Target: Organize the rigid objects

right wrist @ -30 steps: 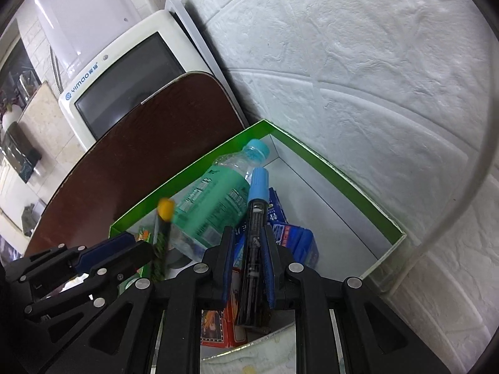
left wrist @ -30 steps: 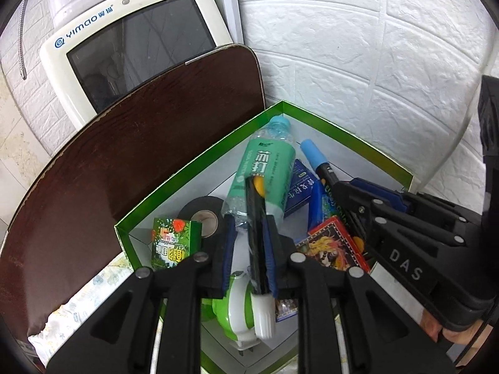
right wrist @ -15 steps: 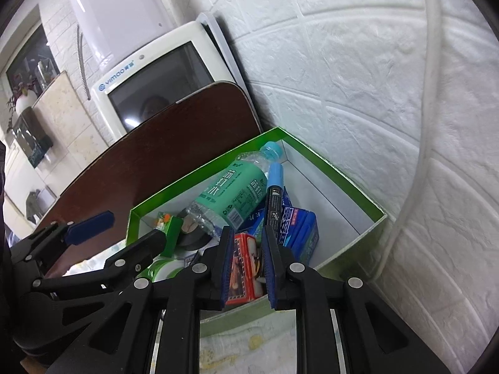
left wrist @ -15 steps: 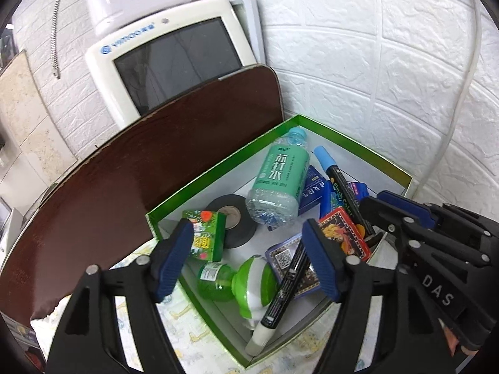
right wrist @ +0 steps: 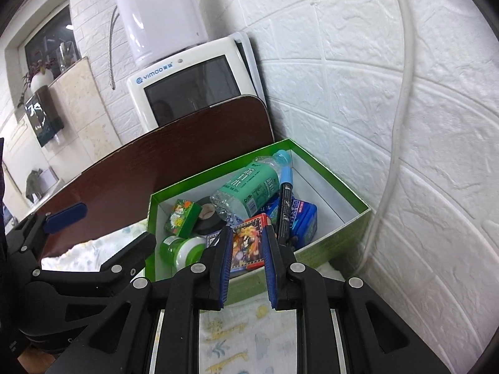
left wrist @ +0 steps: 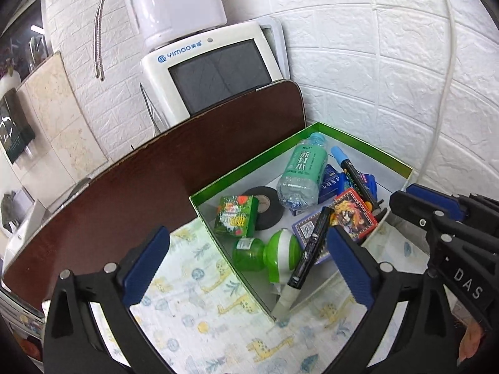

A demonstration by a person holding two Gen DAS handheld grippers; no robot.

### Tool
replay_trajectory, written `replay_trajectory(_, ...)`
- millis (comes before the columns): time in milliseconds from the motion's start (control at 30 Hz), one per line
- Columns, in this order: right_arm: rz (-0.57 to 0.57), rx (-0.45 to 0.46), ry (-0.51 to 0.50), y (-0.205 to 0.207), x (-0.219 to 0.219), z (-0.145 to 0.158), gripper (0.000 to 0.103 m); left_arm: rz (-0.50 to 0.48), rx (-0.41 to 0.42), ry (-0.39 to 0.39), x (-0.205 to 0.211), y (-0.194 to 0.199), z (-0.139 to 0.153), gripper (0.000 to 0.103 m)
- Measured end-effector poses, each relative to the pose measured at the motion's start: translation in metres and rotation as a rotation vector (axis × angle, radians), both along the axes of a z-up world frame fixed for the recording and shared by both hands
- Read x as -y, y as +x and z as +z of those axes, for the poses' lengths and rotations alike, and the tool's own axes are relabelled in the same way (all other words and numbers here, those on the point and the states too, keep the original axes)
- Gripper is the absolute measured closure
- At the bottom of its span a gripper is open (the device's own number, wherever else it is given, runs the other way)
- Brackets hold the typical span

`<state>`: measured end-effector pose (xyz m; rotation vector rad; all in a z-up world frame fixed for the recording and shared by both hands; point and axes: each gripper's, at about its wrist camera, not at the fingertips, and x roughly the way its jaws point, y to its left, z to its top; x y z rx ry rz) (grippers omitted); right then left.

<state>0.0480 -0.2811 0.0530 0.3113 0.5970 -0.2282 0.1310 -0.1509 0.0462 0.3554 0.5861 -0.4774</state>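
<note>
Both hand-held grippers hang above and in front of the green-rimmed box [left wrist: 365, 148], which stands on the patterned cloth [left wrist: 218, 311] in the corner by the white wall. The left gripper [left wrist: 249, 261] has just been opening and now stands at its widest with nothing between its pads; the white-capped marker [left wrist: 307, 260] lies below and ahead of it, leaning over the box's near wall, cap end outermost, its long axis running up and to the right into the box. The right gripper [right wrist: 248, 261] shows a narrow gap between its jaws and holds nothing; the blue-capped marker [right wrist: 284, 201] lies ahead of it inside the box, long axis pointing away toward the far wall. The left gripper appears the nearer to the leaning marker, so any straightening of it would likely fall to that hand. Contents, counted: two markers, one clear bottle with a green label [left wrist: 301, 171], one roll of black tape [left wrist: 265, 207], one small green carton [left wrist: 237, 219], one green-and-white container [left wrist: 268, 254], one red card pack [left wrist: 354, 216], and at least two blue packs, partly hidden.
</note>
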Motion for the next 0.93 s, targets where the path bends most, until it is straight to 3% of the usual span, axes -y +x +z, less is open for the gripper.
replay_trajectory(533,0.022,-0.009,-0.082,-0.022,-0.036,0.009,0.084,0.019,0.038,0.005,-0.019,-0.029,-0.005,0.001)
replay_trajectory(933,-0.005,-0.011,-0.086,-0.029,-0.033,0.012,0.082,0.000,0.037,-0.019,-0.021,-0.034,-0.003,0.001)
